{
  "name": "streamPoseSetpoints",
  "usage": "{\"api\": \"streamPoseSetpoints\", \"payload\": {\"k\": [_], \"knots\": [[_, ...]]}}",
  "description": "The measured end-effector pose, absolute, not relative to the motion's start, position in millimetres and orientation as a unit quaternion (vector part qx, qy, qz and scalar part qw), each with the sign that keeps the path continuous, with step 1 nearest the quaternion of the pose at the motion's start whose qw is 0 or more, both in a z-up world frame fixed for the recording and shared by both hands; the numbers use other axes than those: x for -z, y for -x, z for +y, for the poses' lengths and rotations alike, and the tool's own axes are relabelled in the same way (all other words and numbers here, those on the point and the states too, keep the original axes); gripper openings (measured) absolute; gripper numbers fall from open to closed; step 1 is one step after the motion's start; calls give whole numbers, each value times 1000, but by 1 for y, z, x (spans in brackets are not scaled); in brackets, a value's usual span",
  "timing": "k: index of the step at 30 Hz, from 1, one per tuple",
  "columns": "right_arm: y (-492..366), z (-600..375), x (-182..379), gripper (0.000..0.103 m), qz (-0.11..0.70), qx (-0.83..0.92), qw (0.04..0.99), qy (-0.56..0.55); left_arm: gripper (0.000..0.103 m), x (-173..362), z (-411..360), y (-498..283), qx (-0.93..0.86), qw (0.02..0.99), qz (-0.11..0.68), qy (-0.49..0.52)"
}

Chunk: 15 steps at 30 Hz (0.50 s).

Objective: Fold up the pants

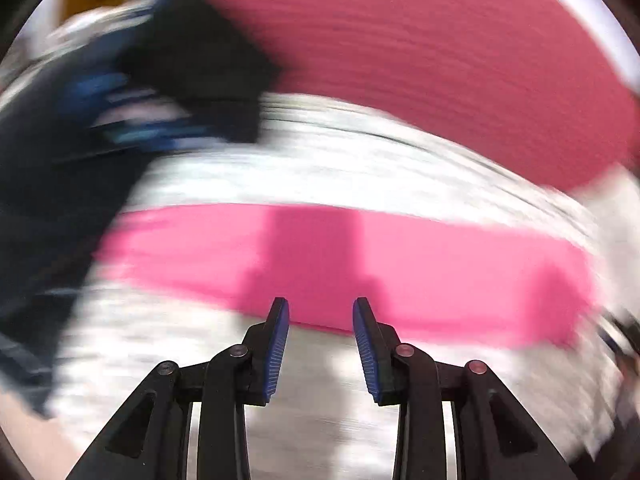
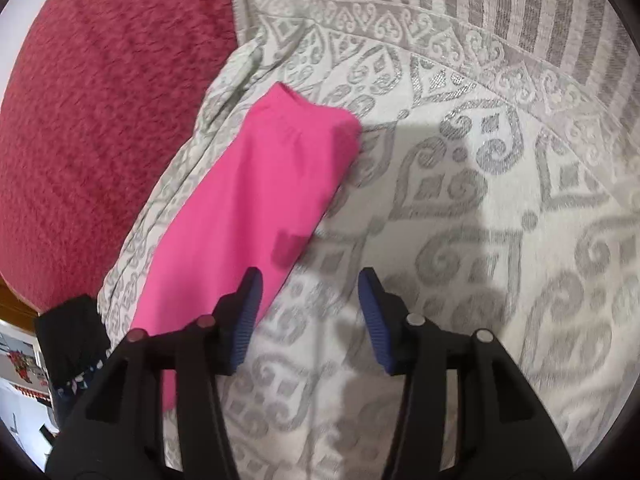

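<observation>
Right wrist view, left to right: a red blanket fills the upper left of the frame; a dark garment sits at the lower left edge. The pants, bright pink, lie as one long narrow strip from centre frame down to the lower left, apparently folded lengthwise already, on a grey-patterned spread that covers the centre and right. The right gripper hovers at bottom centre, jaws wide apart, nothing between them; its left finger overlaps the pants' edge in the picture, contact not confirmed. Left wrist view is heavily blurred: a dark mass at upper left, not identifiable; the pants cross mid-frame as a pink band. The left gripper is at bottom centre, jaws parted and empty. Judgement: both tools stand free so as to take the strip for a crosswise fold.
</observation>
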State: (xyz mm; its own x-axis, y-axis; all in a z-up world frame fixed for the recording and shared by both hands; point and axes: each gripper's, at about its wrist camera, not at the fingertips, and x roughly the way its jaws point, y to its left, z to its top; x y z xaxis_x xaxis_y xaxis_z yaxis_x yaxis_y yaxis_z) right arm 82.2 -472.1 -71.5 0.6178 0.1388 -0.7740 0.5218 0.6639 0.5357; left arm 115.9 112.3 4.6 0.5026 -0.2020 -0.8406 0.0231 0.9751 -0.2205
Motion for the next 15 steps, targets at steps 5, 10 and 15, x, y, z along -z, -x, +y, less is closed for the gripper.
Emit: {"api": "streamPoseSetpoints", "payload": {"k": [5, 10, 15], "knots": [[-97, -479, 78, 51, 422, 113, 801, -410, 35, 10, -56, -108, 265, 806, 525, 61], [-116, -499, 79, 59, 413, 90, 792, -440, 35, 36, -165, -100, 319, 781, 538, -2], [-117, -522, 91, 59, 405, 83, 781, -468, 35, 53, -218, -104, 296, 789, 533, -77]]}}
